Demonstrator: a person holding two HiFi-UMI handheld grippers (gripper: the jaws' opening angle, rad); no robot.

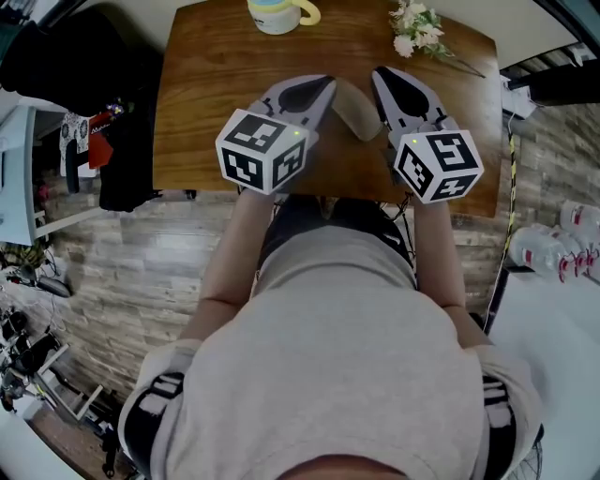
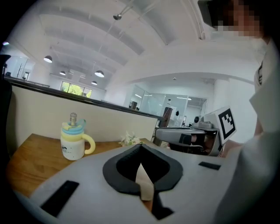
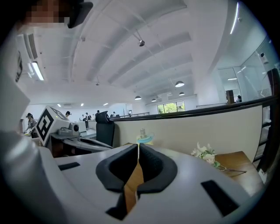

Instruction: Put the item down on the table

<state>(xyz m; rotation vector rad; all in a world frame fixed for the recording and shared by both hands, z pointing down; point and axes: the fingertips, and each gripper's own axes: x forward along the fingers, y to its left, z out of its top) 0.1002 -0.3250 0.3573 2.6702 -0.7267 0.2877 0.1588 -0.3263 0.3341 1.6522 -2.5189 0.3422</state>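
Closest is the person's grey shirt (image 1: 347, 356), seen from above. Both bare arms reach forward to a brown wooden table (image 1: 216, 84).

Each hand holds a gripper out over the table. On the back of each sits a cube with black and white squares, one on the left (image 1: 262, 150) and one on the right (image 1: 439, 164).

The left gripper (image 1: 323, 89) has its jaws closed on a beige sheet (image 1: 354, 112). In the left gripper view, the sheet sticks up thin and pale between the two dark pads, which press on it from both sides. In the head view the sheet bends away from the left gripper's tip and runs toward the right gripper (image 1: 386, 82), in the space between the two. It is over the table, but it is not clear whether it touches the wood.

The right gripper's jaws are closed together, with only a thin slit left. Brown shows through the slit. No sheet can be made out in it.

At the far edge of the table stands a white and yellow mug (image 1: 277, 14). Near the far right corner lies a small bunch of white flowers (image 1: 417, 28), well apart from the mug.
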